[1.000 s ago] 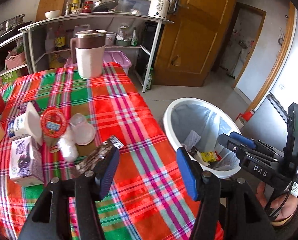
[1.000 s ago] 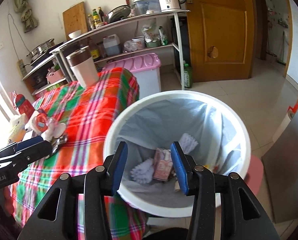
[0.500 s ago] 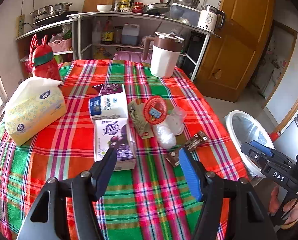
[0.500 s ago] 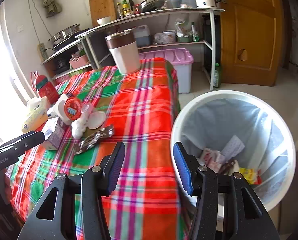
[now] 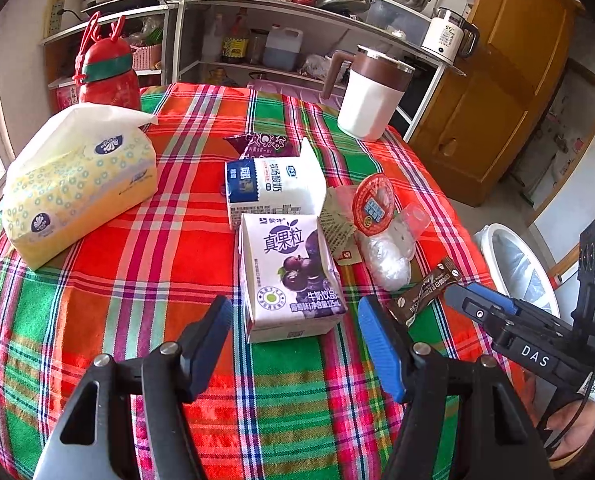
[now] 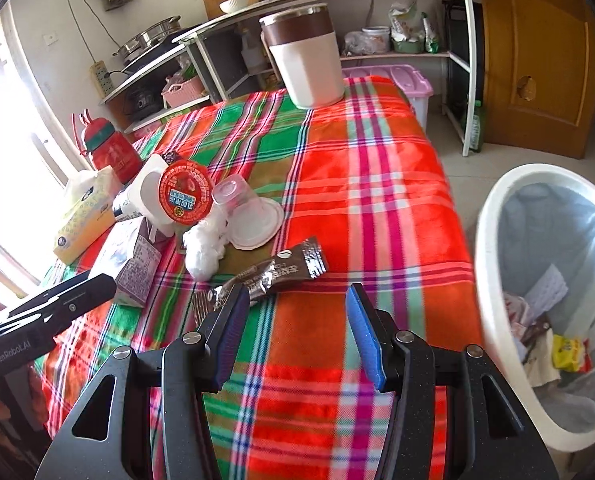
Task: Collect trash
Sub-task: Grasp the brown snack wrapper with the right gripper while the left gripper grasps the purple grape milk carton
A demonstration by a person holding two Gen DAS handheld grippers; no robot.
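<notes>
Here your left gripper [image 5: 295, 320] gaped empty, just short of the carton [image 5: 291, 272]; right gripper [image 6: 297, 320] likewise gaped empty beside it. Next: straddle, squeeze.

Trash bin [image 6: 493, 240] cut off at right edge — contents partly hidden, labels too small.

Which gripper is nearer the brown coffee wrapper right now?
Right. The right gripper is open, one finger beside the coffee wrapper. The left gripper is open, facing the milk carton beside it.
</notes>
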